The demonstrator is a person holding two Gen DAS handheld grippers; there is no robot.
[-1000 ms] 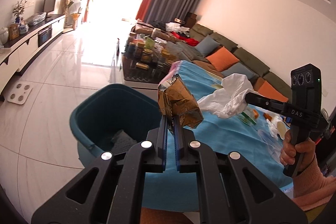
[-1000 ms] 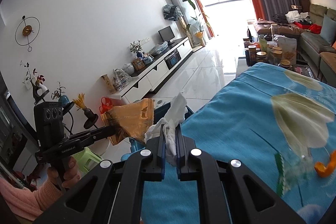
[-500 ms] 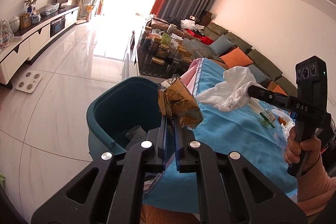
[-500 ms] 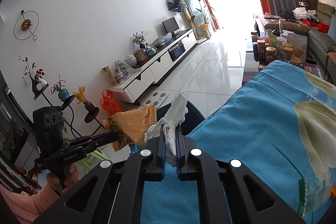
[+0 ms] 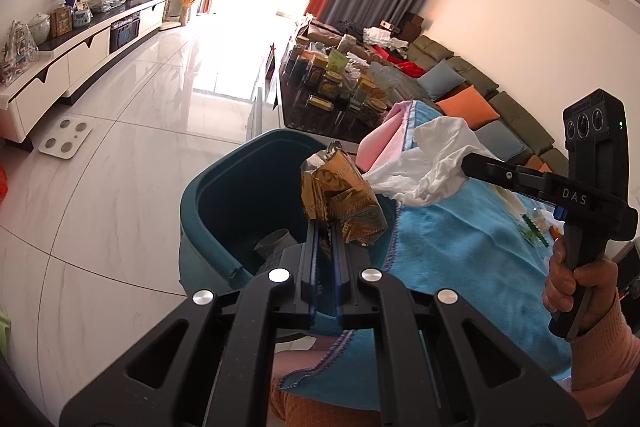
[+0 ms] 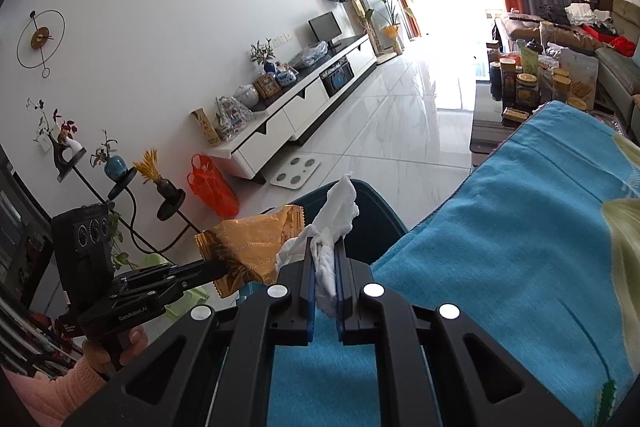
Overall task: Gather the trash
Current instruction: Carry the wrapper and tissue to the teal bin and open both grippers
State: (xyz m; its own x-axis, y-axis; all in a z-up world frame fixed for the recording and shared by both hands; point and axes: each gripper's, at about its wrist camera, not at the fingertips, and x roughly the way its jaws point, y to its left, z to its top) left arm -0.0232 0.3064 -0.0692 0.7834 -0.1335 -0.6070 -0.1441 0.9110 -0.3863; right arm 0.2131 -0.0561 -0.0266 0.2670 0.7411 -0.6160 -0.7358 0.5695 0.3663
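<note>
My left gripper [image 5: 325, 227] is shut on a crumpled gold snack wrapper [image 5: 340, 197] and holds it over the near rim of a teal trash bin [image 5: 224, 195]. The wrapper also shows in the right wrist view [image 6: 256, 247]. My right gripper [image 6: 324, 247] is shut on a crumpled white tissue [image 6: 334, 215], held above the bin's edge [image 6: 372, 219] beside the table. In the left wrist view the right gripper [image 5: 466, 163] holds the tissue [image 5: 428, 167] just right of the wrapper. Some trash lies in the bin's bottom [image 5: 276, 245].
A table with a blue cloth [image 5: 452, 251] stands right of the bin; small scraps [image 5: 532, 227] lie on it. A coffee table with jars [image 5: 340, 83] and a sofa [image 5: 480, 95] stand beyond. A white TV cabinet [image 6: 304, 107] and a scale [image 5: 66, 139] are at left.
Both grippers have moved left off the table toward the bin. The wrapper and the tissue now hang over the bin's near-right rim, with more of the bin in view.
</note>
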